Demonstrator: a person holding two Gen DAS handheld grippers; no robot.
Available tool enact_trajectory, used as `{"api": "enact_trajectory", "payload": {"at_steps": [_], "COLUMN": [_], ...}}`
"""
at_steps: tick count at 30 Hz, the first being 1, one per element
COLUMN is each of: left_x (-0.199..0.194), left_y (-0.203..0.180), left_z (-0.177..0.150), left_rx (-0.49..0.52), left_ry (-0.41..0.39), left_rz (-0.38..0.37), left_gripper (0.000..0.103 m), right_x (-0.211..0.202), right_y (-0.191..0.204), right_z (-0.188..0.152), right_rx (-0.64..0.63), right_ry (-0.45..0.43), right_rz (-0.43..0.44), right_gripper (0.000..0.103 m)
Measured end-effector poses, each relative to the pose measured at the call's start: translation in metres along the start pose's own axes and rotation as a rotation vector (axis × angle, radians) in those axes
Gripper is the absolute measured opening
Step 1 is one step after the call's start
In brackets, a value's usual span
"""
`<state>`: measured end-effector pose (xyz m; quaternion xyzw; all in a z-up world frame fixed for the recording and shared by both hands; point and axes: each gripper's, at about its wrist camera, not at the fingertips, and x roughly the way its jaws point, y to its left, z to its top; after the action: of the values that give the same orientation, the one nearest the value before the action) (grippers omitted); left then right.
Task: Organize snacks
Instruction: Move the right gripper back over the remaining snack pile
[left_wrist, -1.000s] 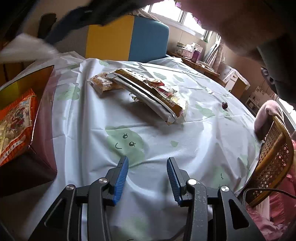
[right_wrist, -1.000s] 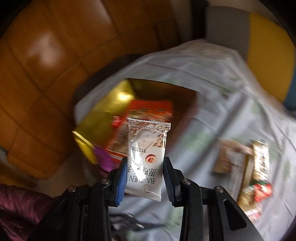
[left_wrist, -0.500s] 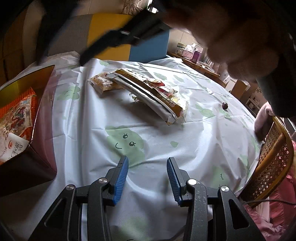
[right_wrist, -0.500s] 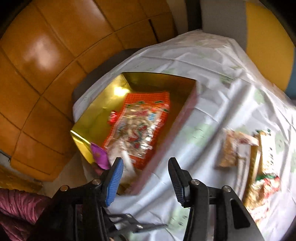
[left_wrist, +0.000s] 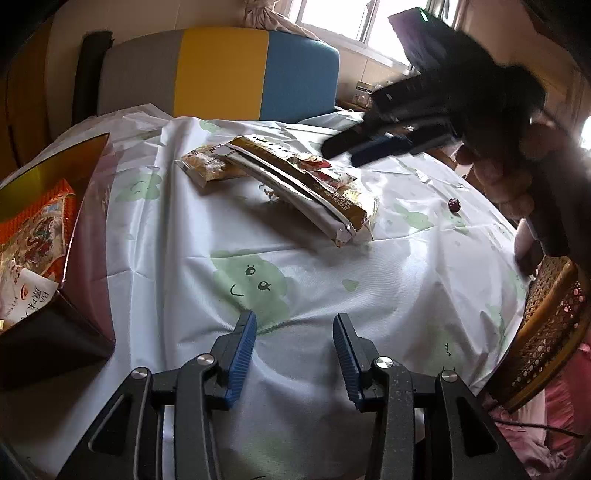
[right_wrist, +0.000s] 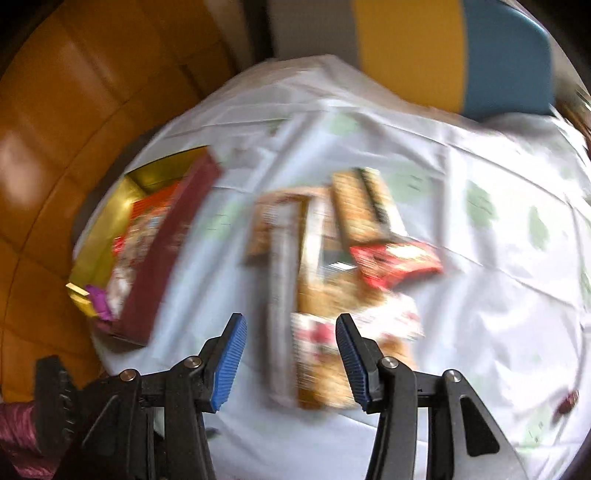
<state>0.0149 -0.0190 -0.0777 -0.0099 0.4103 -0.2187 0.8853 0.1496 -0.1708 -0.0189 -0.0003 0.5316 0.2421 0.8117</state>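
A dark red box (left_wrist: 88, 206) with a gold inside stands at the left on the white tablecloth. It holds an orange packet (left_wrist: 37, 229) and a white packet (left_wrist: 29, 299). A pile of snack packets (left_wrist: 295, 177) lies mid-table. My left gripper (left_wrist: 295, 343) hovers open and empty over the cloth near the front edge. My right gripper (right_wrist: 291, 343) is open and empty above the near end of the blurred pile (right_wrist: 332, 258), with the box (right_wrist: 166, 258) to its left. In the left wrist view the right gripper (left_wrist: 343, 153) is a dark blur behind the pile.
A small dark red candy (left_wrist: 453, 205) lies alone at the right of the cloth. A wicker chair (left_wrist: 546, 332) stands at the table's right edge and a grey, yellow and blue chair (left_wrist: 221, 74) at the far side. Orange wooden panels (right_wrist: 55, 147) lie beyond the box.
My right gripper let the white packet go into the box, then swung right until it was over the snack pile. The left gripper has not moved.
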Motion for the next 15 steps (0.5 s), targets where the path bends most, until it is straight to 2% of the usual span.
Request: {"api": "enact_trajectory", "payload": {"at_steps": [7, 10, 15], "left_x": [0.001, 0.002, 0.002], "left_y": [-0.001, -0.003, -0.004], "left_z": [0.001, 0.001, 0.002], "left_rx": [0.015, 0.022, 0.019], "left_ry": [0.006, 0.009, 0.015], "left_rz": [0.021, 0.032, 0.04], "left_gripper": [0.044, 0.044, 0.044], "right_x": [-0.006, -0.003, -0.001], "right_y": [-0.064, -0.086, -0.099], "right_z": [-0.018, -0.018, -0.017], "right_rx": [0.177, 0.272, 0.351], "right_ry": [-0.037, -0.028, -0.031], "right_rz": [-0.114, -0.199, -0.165], "right_gripper": [0.051, 0.051, 0.051]}}
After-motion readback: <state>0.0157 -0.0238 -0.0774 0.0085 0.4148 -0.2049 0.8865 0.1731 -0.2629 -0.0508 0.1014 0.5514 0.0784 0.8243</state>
